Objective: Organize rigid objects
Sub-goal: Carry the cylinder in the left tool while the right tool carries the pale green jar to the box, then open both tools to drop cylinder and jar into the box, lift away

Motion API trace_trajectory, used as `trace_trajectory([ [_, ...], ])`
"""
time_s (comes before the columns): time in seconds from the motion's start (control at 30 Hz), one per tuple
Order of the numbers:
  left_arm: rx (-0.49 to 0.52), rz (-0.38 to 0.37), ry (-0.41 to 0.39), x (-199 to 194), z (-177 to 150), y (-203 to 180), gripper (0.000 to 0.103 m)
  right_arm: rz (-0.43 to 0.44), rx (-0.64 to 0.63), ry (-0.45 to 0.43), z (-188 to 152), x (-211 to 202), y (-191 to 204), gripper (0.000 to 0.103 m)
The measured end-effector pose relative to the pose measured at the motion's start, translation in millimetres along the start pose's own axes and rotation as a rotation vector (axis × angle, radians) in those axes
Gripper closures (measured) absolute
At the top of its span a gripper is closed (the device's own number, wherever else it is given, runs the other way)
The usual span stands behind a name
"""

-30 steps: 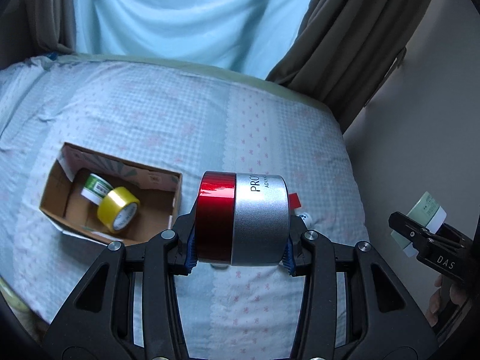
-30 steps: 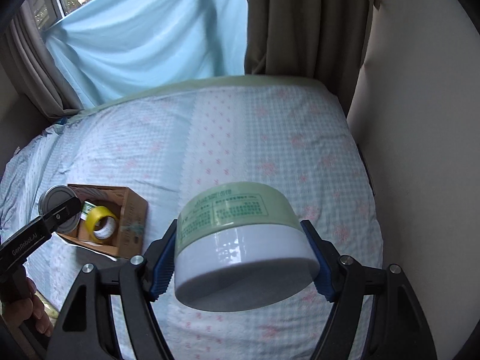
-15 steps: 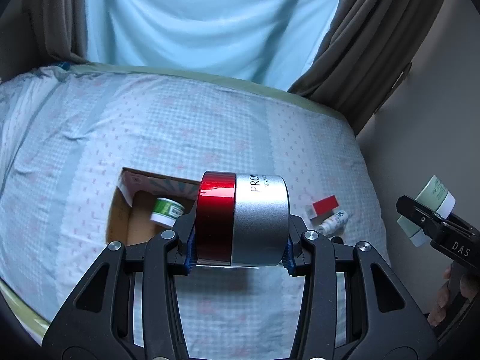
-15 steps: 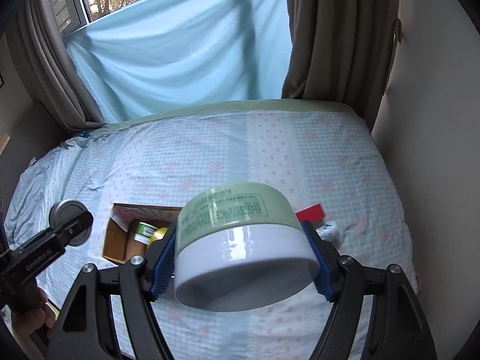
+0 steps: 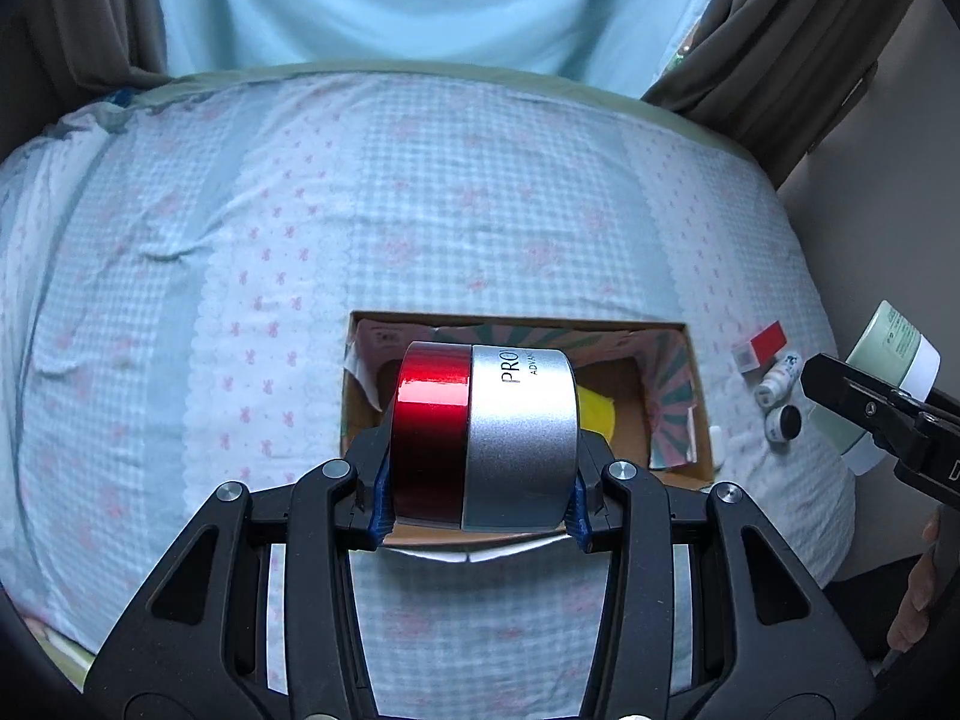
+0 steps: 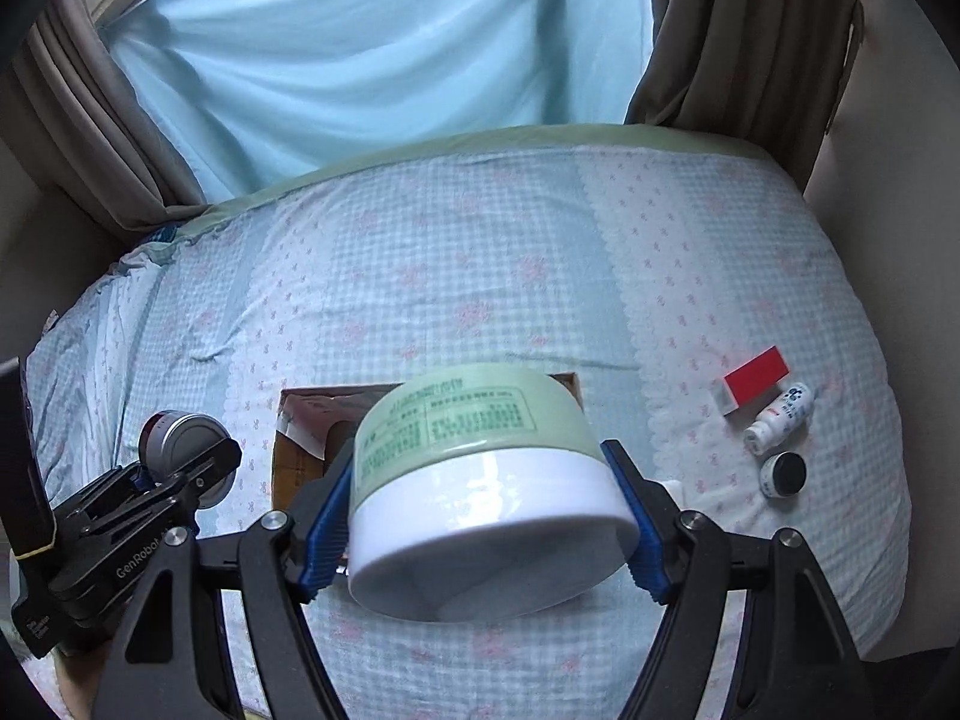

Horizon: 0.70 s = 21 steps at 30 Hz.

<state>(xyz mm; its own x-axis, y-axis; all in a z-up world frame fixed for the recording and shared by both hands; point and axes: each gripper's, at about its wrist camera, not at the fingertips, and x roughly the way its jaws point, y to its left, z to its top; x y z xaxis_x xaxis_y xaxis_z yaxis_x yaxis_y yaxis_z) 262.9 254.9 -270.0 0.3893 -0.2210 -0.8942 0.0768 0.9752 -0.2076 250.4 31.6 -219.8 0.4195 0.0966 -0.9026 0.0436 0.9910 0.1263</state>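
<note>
Cardboard box [image 5: 699,396] now under metallic jar [image 5: 486,438].

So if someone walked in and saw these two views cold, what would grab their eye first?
Probably the shiny red and silver jar, clamped in the left hand-held gripper in front of the open cardboard box on the bed. Next, the big green and white jar, gripped by the right hand-held gripper. Off to the right on the checked bedspread lie a red and white box, a small white bottle and a tiny black-capped jar.
</note>
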Motion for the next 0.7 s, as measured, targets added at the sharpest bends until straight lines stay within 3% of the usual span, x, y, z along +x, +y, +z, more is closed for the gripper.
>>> trace_trajectory([
  [0.2,0.017,0.025,0.113,58,-10,22,0.064,-0.020,-0.020,0.119,-3,64,14,0.031],
  [0.47,0.080,0.056,0.238,120,-25,24,0.064,-0.077,-0.057,0.299,-26,147,-3,0.031],
  [0.6,0.141,0.080,0.306,145,-36,17,0.064,-0.004,-0.080,0.334,-36,175,-10,0.031],
  [0.7,0.204,0.092,0.343,157,-42,12,0.064,-0.022,-0.154,0.349,-46,186,-8,0.031],
])
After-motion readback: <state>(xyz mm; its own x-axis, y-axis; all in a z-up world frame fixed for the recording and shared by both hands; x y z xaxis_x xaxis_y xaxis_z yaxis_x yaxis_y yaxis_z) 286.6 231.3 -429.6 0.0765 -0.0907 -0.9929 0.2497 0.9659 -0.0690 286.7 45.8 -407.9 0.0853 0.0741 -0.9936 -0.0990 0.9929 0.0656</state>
